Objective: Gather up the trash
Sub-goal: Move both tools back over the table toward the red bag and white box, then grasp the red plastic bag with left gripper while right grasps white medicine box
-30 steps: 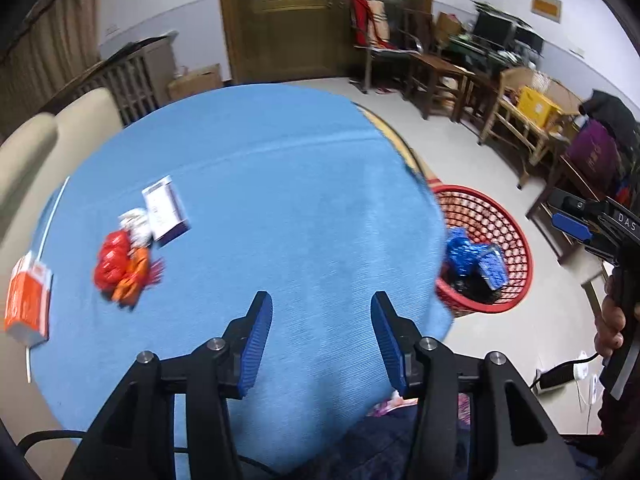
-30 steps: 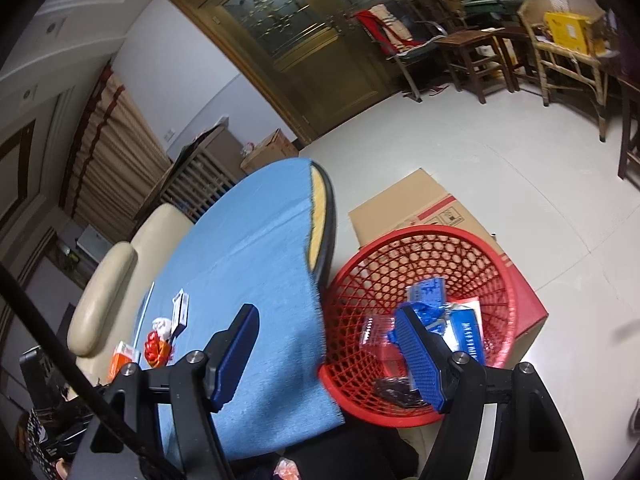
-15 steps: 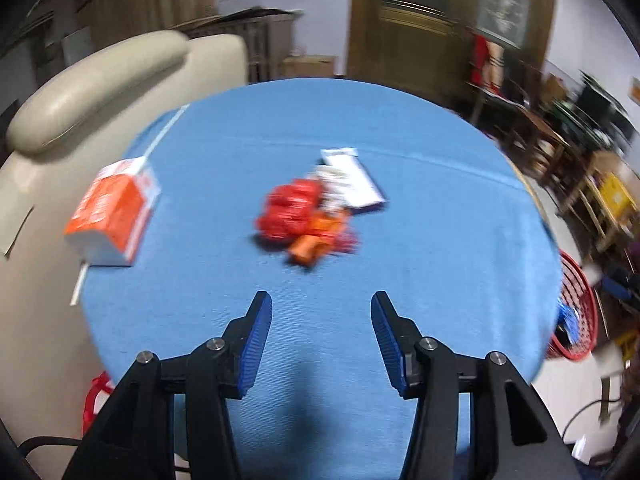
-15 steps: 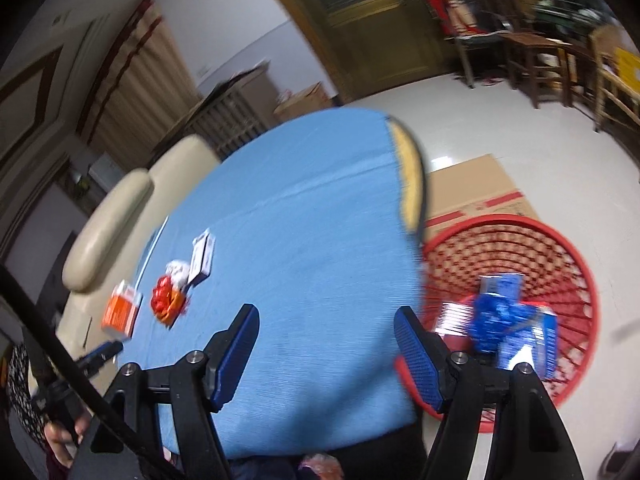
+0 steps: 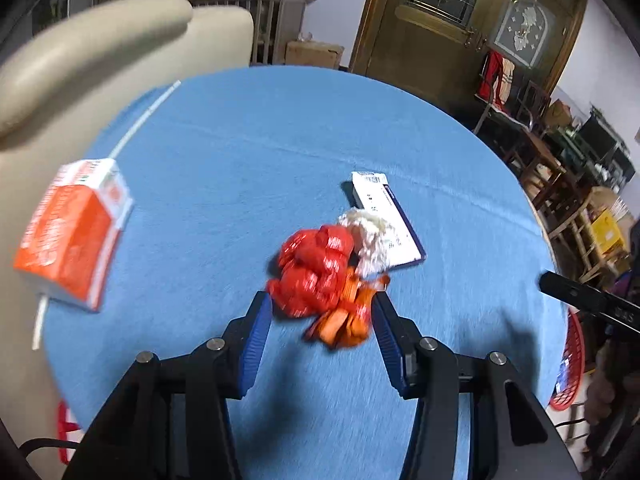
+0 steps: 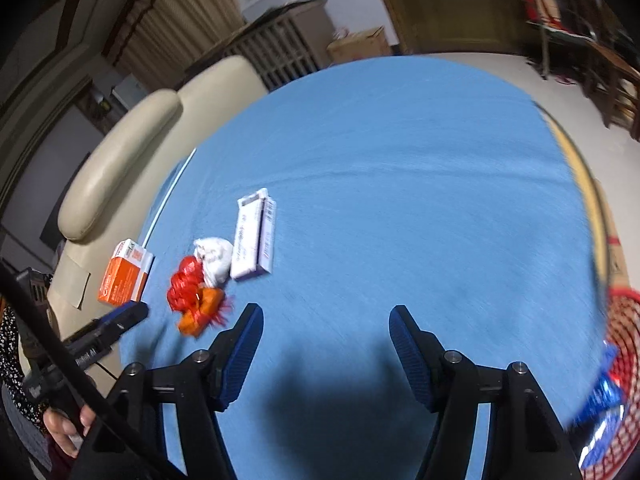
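Blue-padded, the left gripper (image 5: 322, 314) stands open over the round blue table (image 5: 248, 168), and the red and orange wrappers (image 5: 320, 284) lie just in front of its fingertips, not pressed. Touching the wrappers on the far side are a white crumpled paper (image 5: 368, 236) and a flat white box (image 5: 390, 220). An orange carton (image 5: 74, 236) lies well apart, to their left. The right gripper (image 6: 326, 326) is closing on nothing, the wrappers beside its left finger. A red basket (image 6: 622, 344) stands right of the table.

A home living room, this one. There's a cream sofa (image 5: 92, 52) behind the blue-clothed round table (image 5: 304, 128), an ornate wooden door (image 5: 472, 20) with patterned glass, and wooden chairs (image 5: 532, 136) along the wall.
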Action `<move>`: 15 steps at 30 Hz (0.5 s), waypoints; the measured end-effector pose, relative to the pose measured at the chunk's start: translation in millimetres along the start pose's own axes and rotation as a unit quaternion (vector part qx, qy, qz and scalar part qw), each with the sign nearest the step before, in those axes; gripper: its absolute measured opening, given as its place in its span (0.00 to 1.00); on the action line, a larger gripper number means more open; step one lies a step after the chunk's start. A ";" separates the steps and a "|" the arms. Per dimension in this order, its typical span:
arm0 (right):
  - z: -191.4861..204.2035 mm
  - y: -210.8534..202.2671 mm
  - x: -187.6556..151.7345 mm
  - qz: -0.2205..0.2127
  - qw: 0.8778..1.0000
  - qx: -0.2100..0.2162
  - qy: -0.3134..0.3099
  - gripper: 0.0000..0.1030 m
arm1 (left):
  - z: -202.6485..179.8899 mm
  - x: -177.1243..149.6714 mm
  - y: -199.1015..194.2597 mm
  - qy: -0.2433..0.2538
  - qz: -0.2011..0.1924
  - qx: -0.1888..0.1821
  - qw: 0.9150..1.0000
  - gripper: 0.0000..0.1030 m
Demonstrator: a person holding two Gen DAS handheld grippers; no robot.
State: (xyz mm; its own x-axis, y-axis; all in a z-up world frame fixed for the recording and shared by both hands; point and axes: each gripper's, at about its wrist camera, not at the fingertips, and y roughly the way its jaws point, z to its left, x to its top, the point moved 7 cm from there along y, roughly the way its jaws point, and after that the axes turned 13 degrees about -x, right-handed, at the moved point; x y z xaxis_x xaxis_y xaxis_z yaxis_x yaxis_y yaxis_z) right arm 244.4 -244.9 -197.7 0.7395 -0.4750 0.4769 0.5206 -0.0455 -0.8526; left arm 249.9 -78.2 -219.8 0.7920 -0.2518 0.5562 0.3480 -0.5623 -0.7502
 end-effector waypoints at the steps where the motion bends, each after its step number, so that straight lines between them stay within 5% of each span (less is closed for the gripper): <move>1: 11.8 8.5 9.7 0.005 1.000 0.004 -0.005 0.67 | 1.2 2.8 7.0 -0.003 0.006 -0.008 1.000 0.51; 11: 102.2 98.7 72.1 0.076 0.996 0.033 -0.032 0.67 | 17.3 13.4 38.8 -0.021 0.021 -0.060 0.998 0.51; 15: 124.5 130.6 82.6 0.098 0.994 0.011 -0.046 0.67 | 23.4 13.5 49.2 -0.023 0.034 -0.070 0.997 0.51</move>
State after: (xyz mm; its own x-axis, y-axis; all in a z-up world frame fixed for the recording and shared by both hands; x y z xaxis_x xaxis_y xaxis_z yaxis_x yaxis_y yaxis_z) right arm 426.6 -180.8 -243.0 0.8629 -0.3908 0.3204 0.3710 0.0593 -0.9267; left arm 289.4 -90.9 -257.5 0.8341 -0.2587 0.4872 0.2219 -0.6512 -0.7257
